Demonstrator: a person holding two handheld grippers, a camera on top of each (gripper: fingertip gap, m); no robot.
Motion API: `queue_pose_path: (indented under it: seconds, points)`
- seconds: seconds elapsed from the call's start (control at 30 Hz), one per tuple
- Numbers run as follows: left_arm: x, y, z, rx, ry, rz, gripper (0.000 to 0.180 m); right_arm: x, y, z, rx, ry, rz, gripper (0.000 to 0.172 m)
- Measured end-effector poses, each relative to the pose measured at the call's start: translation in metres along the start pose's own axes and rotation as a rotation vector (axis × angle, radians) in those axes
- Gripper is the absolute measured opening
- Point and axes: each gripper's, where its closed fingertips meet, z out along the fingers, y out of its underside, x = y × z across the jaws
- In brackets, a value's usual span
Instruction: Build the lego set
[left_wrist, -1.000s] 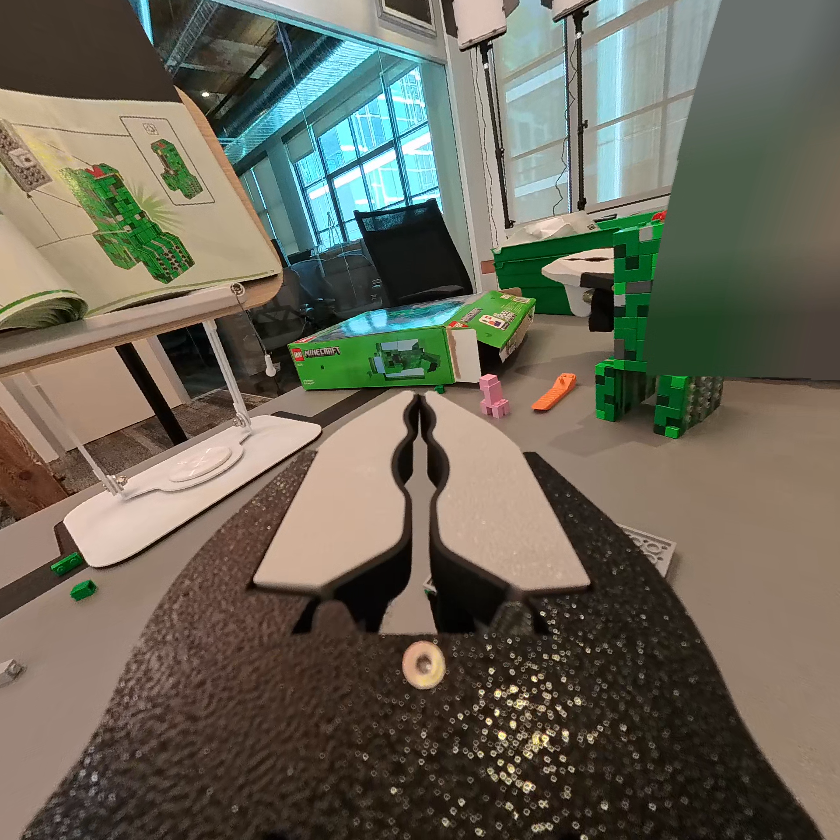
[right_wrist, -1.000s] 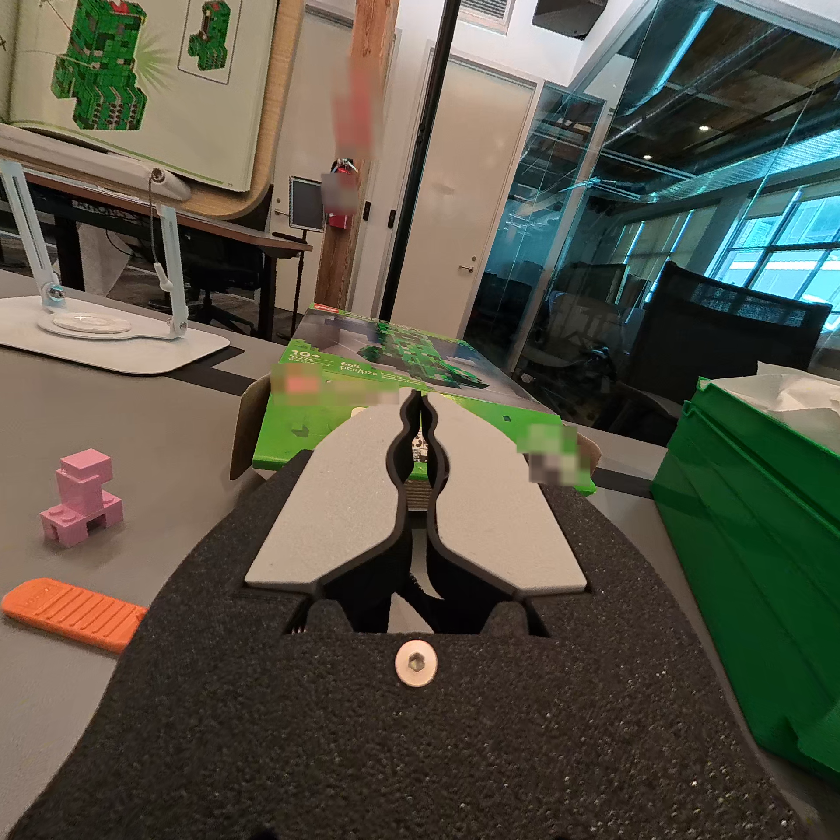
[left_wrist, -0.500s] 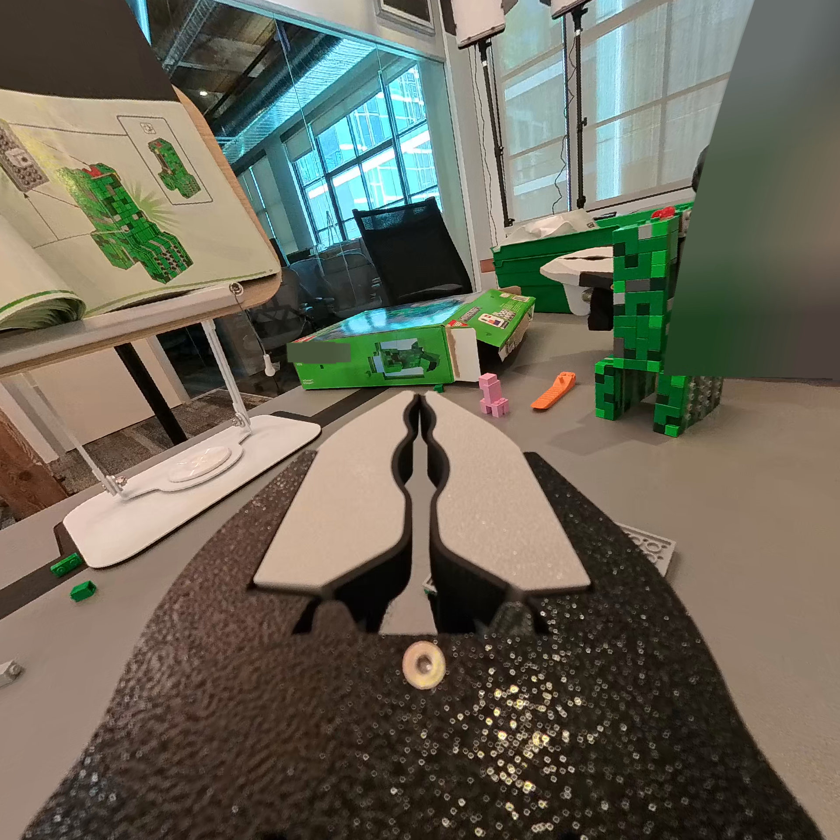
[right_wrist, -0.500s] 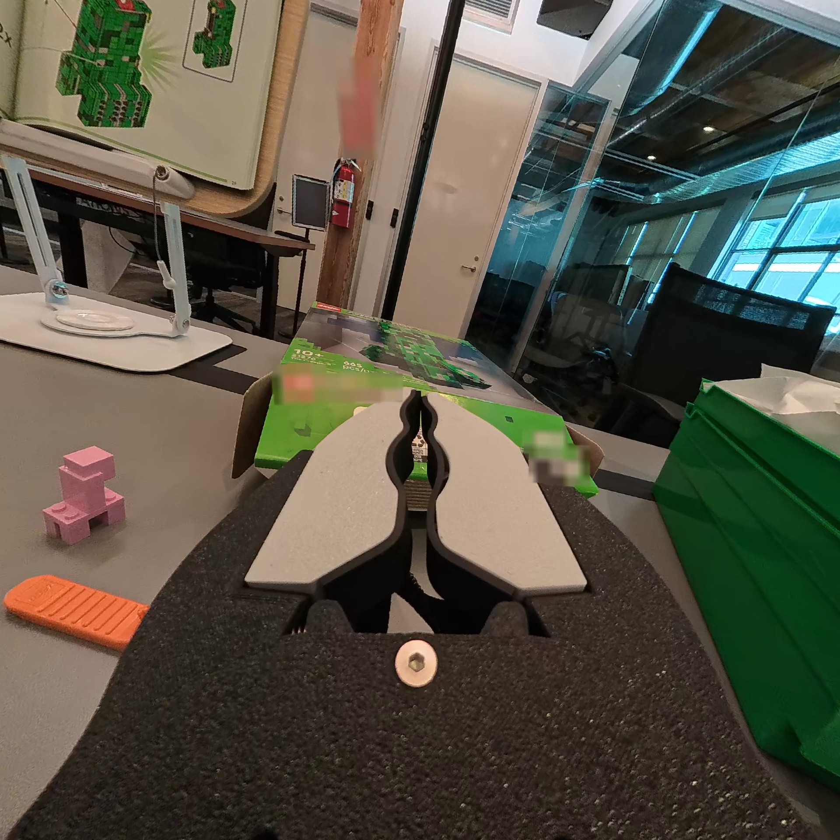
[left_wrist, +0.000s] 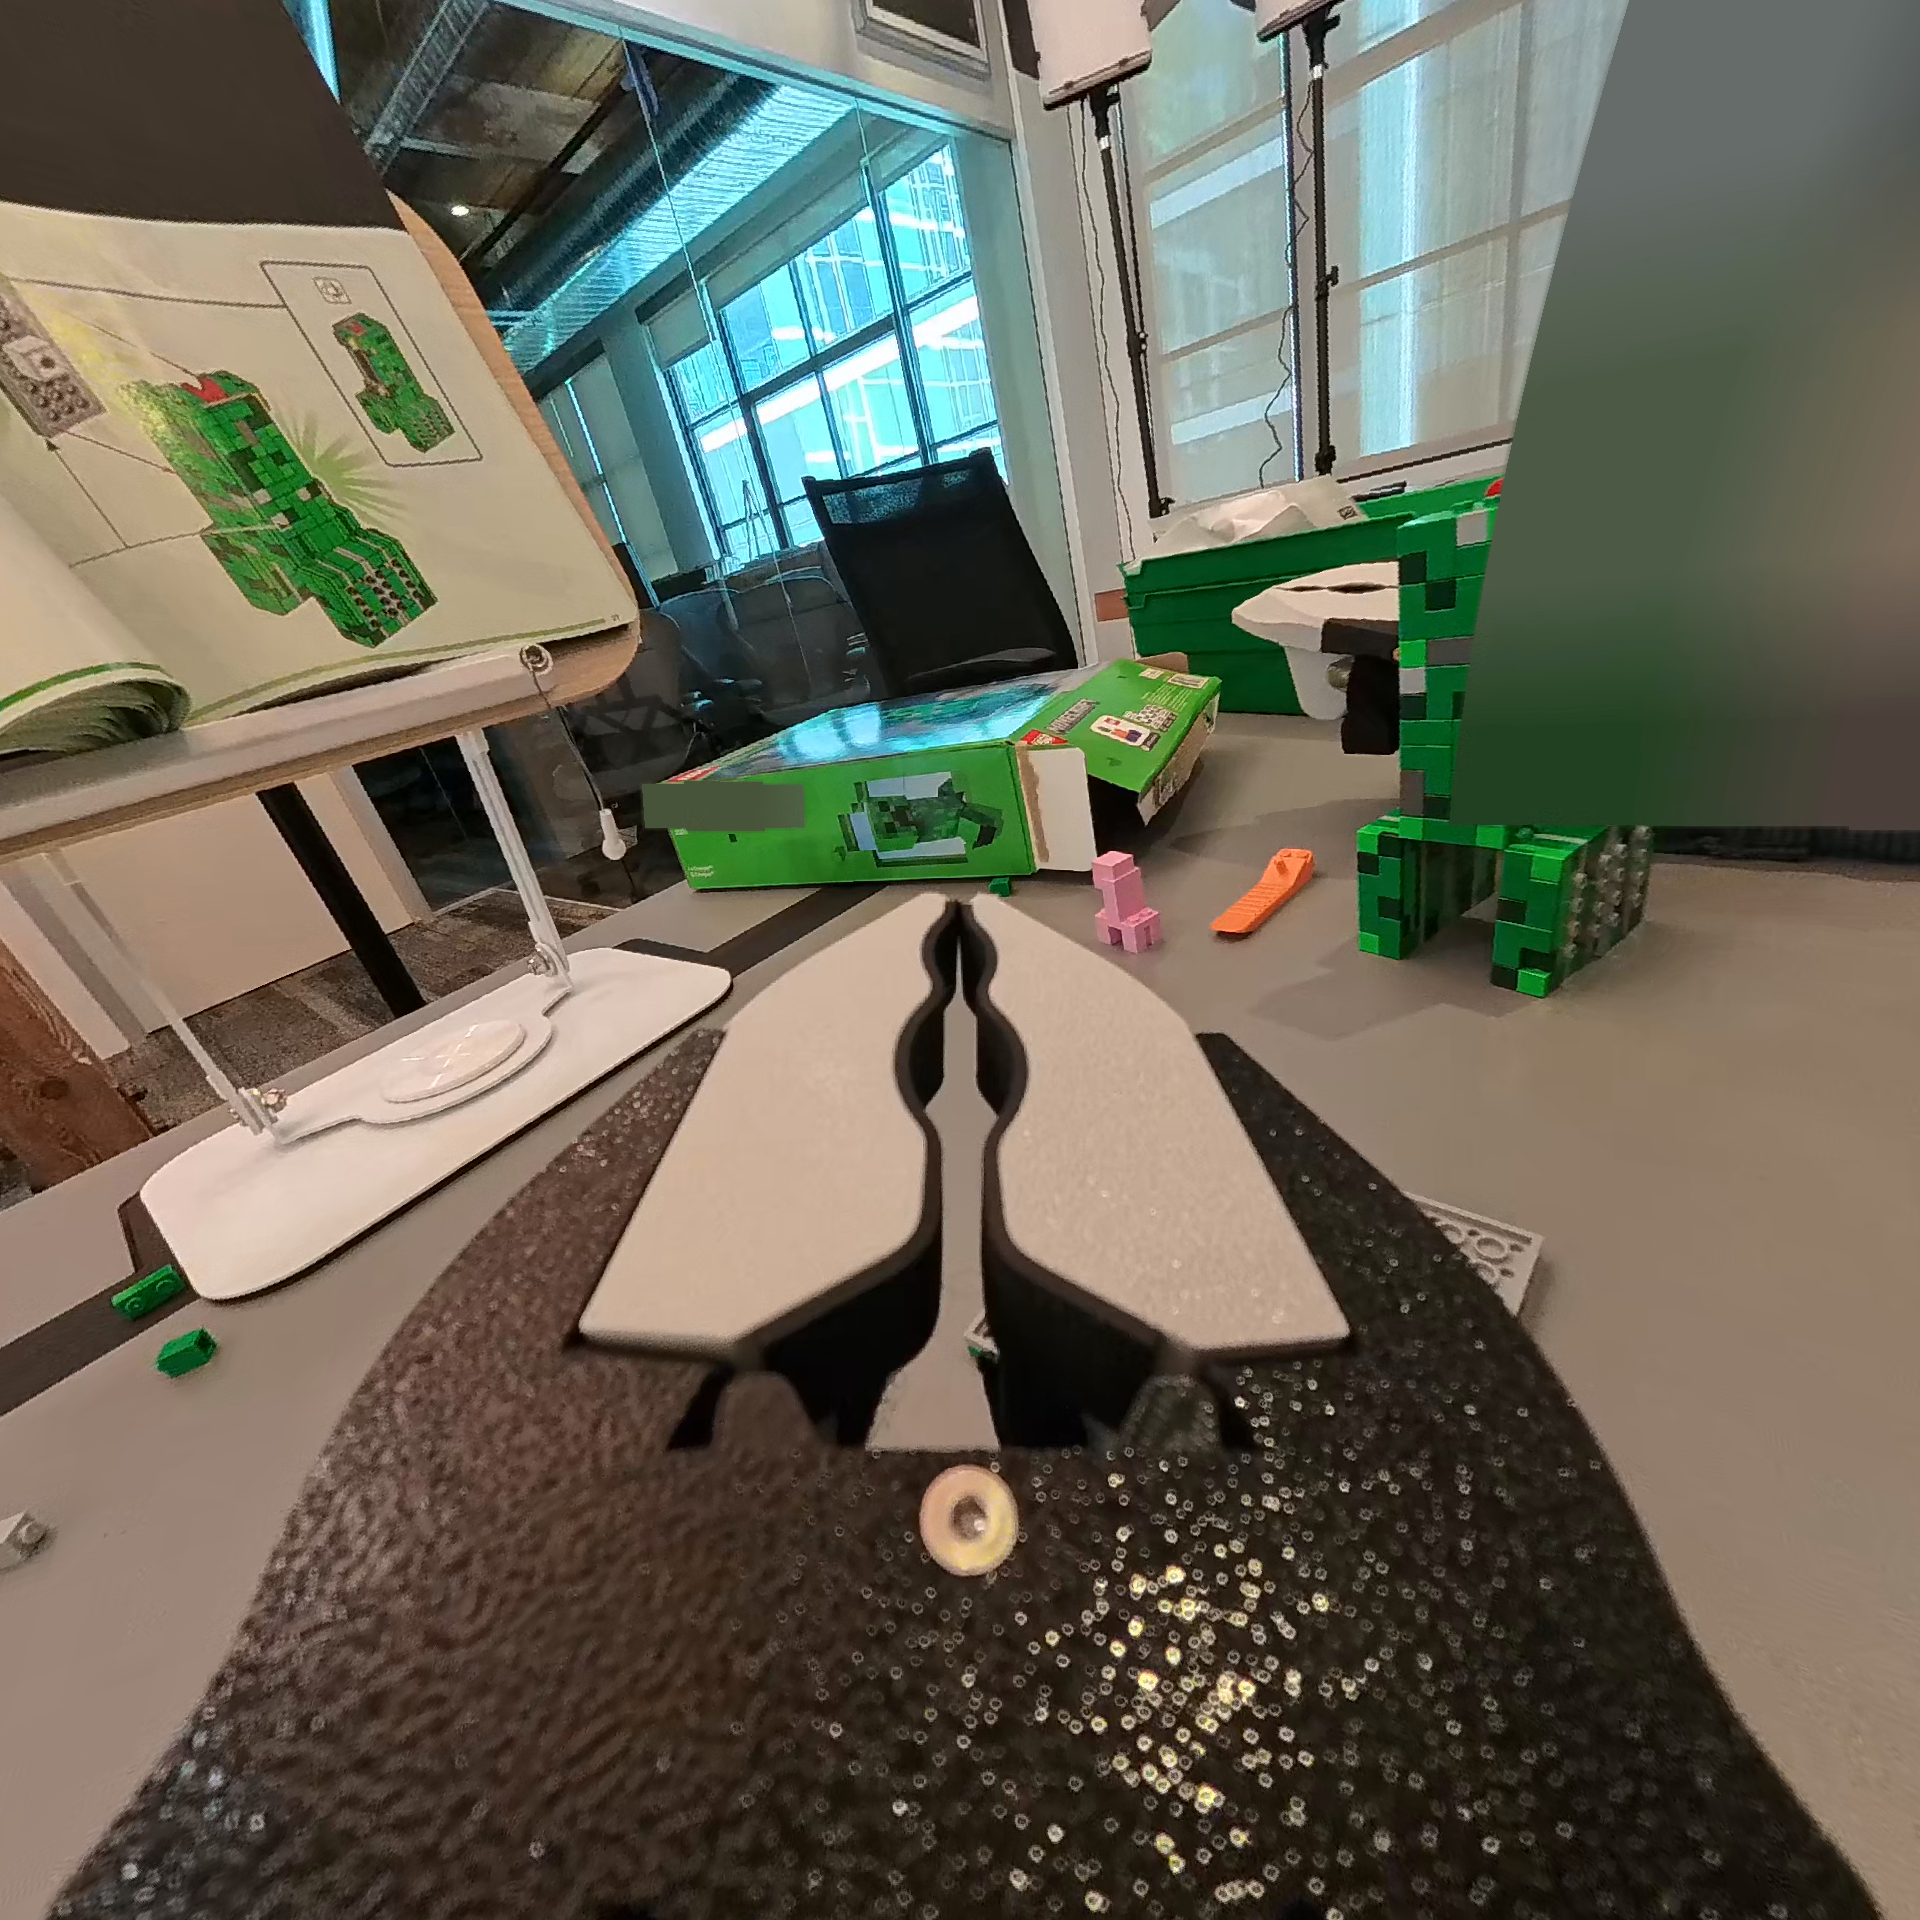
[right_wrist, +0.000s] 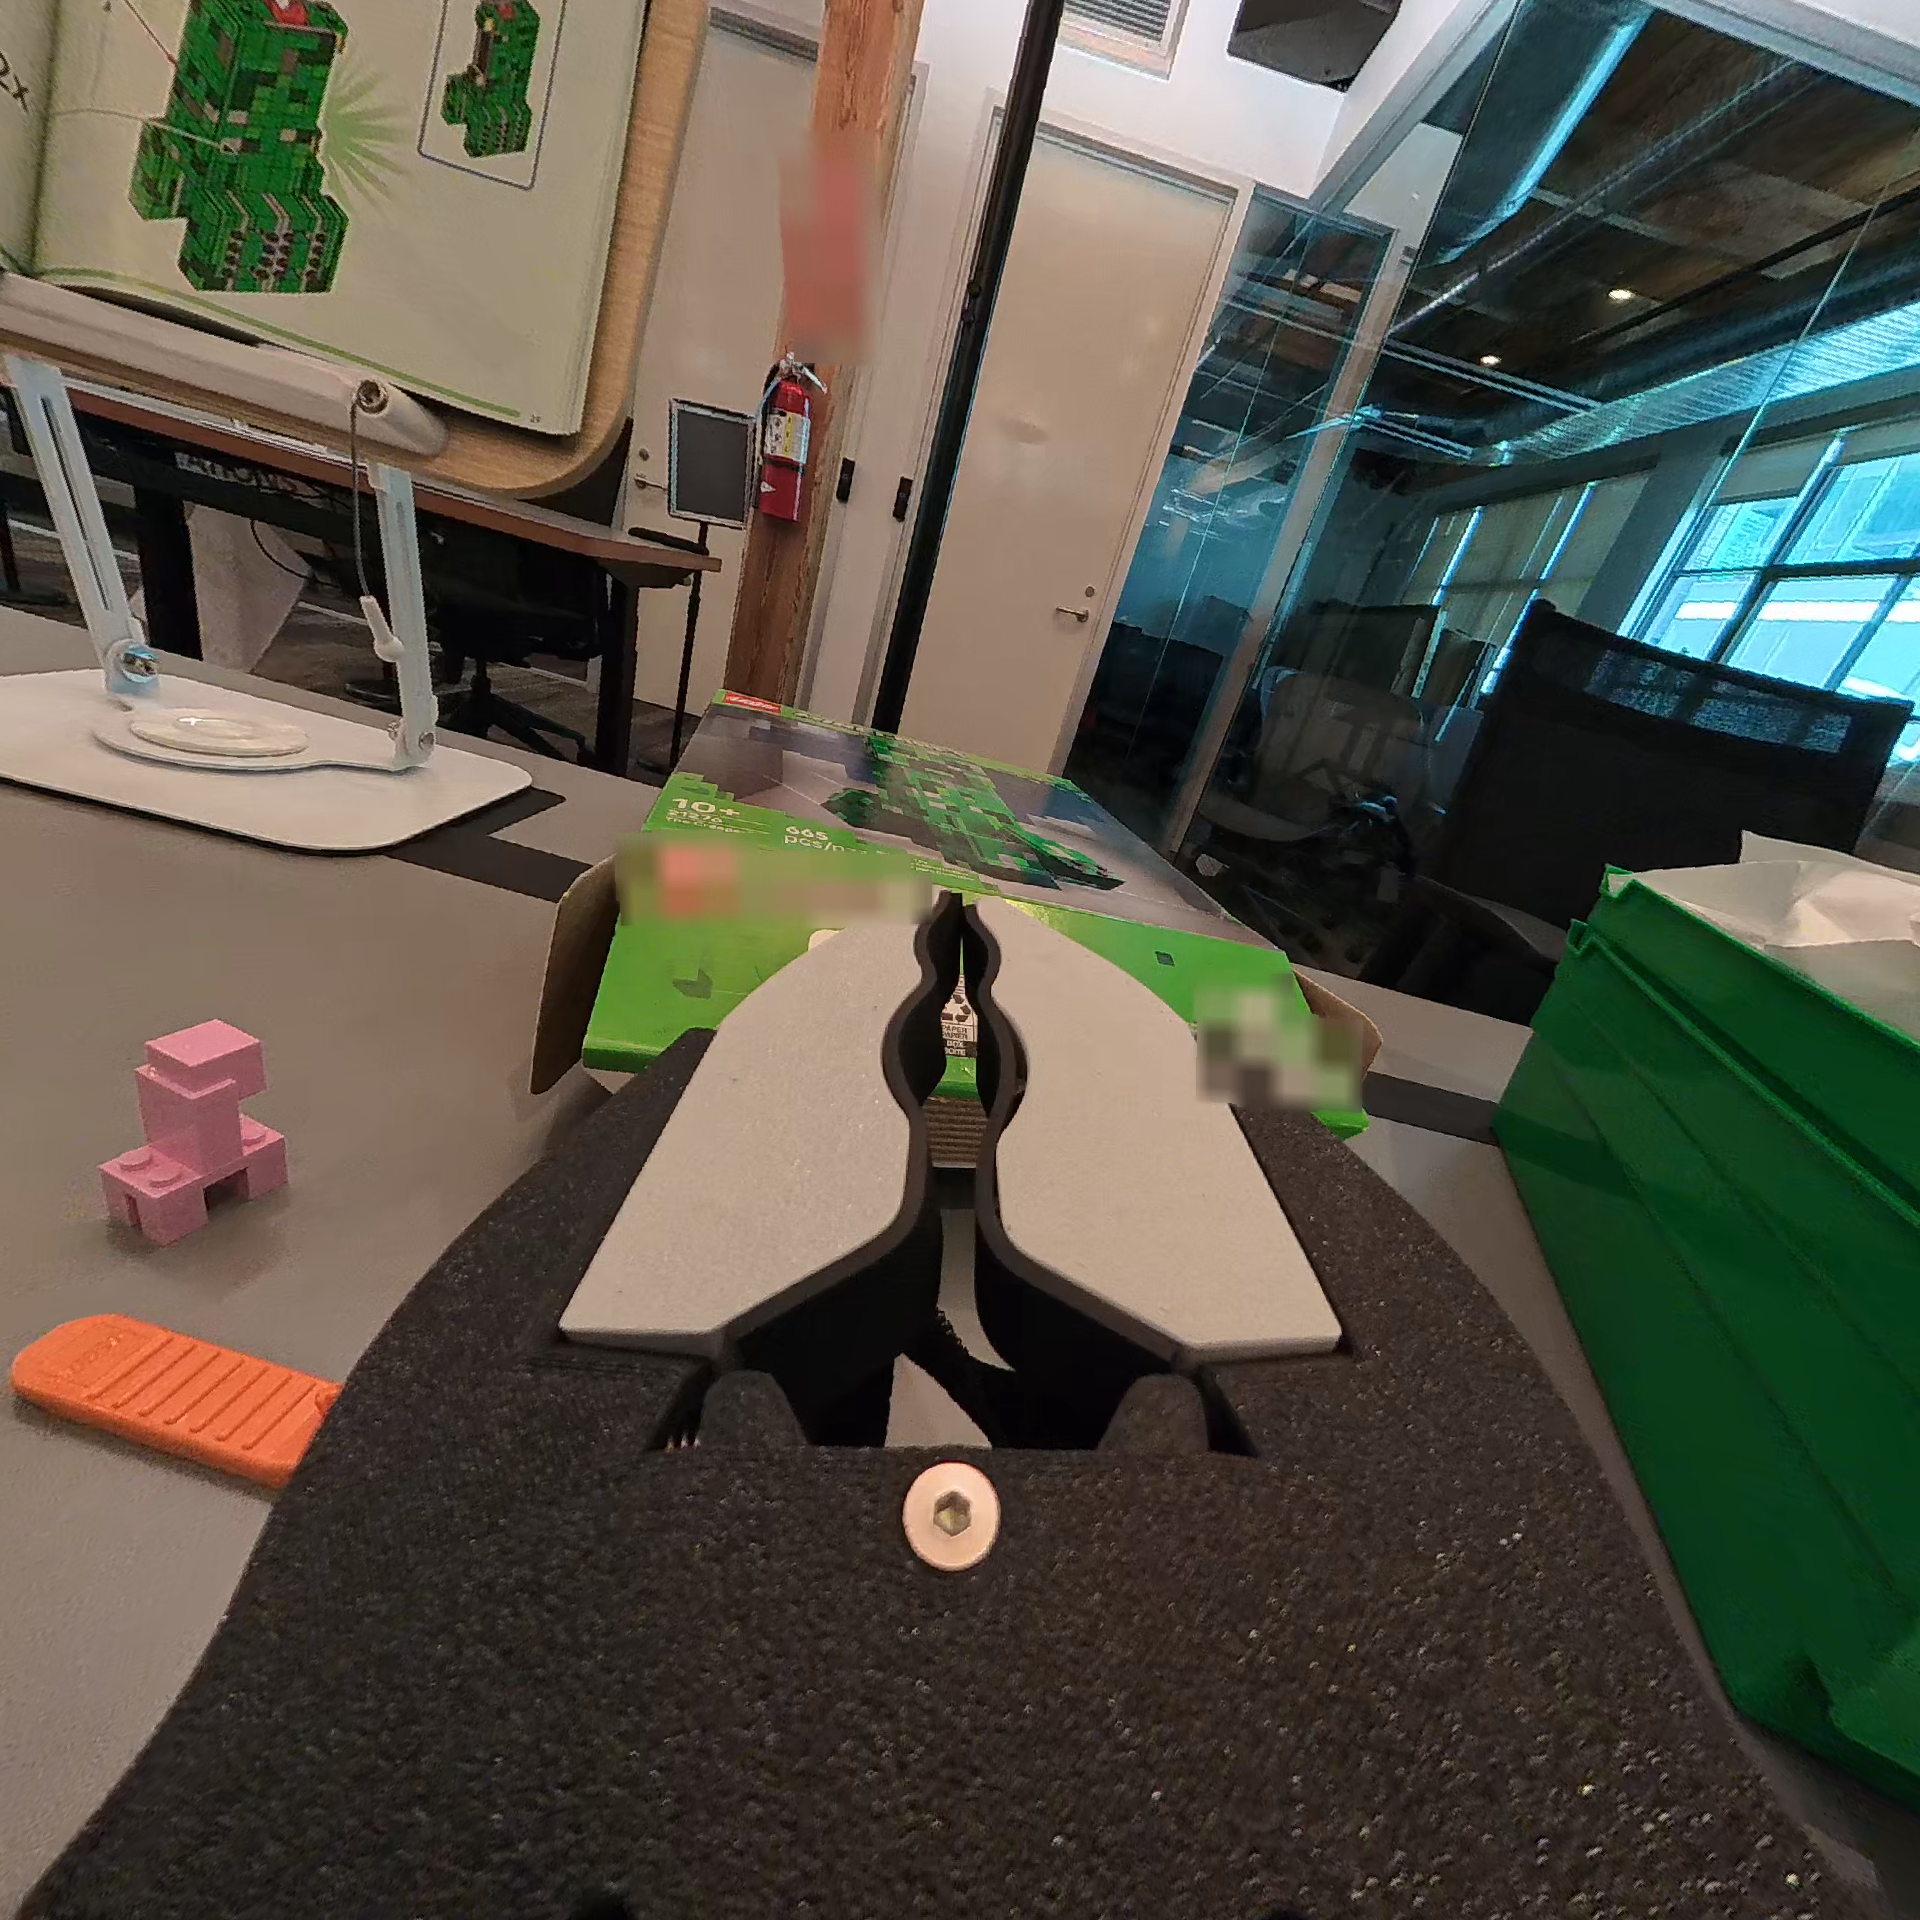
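Holding both grippers closed and empty above the desk (left_wrist: 1558, 1122): my left gripper (left_wrist: 958, 912) points below the green box (left_wrist: 862, 810) at frame centre; my right gripper (right_wrist: 956, 906) overlaps its open end (right_wrist: 935, 997), pink figure (right_wrist: 197, 1127) at left.

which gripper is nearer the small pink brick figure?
Right. The small pink brick figure sits close beside the right gripper, on its left; from the left gripper it stands farther ahead, rightward.

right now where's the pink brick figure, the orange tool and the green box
pink brick figure (right_wrist: 197, 1127): right wrist view, its body
orange tool (right_wrist: 166, 1392): right wrist view, ribbed top
green box (left_wrist: 862, 800): left wrist view, long side face
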Motion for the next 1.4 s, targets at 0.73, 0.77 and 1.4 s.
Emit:
queue_pose_path:
  seconds: [0.73, 0.77, 1.4]
  points:
    - [0.0, 0.0, 0.0, 0.0, 0.003, -0.001, 0.0, 0.0, -0.001, 0.0, 0.003, 0.006, 0.008, 0.0]
    - [0.0, 0.0, 0.0, 0.0, 0.002, -0.001, 0.0, 0.0, -0.001, -0.001, 0.003, 0.005, 0.007, 0.0]
    - [0.056, 0.047, -0.043, -0.437, 0.611, -0.018, 0.047, 0.034, -0.033, -0.131, 0.014, 0.343, -0.172, 0.0]
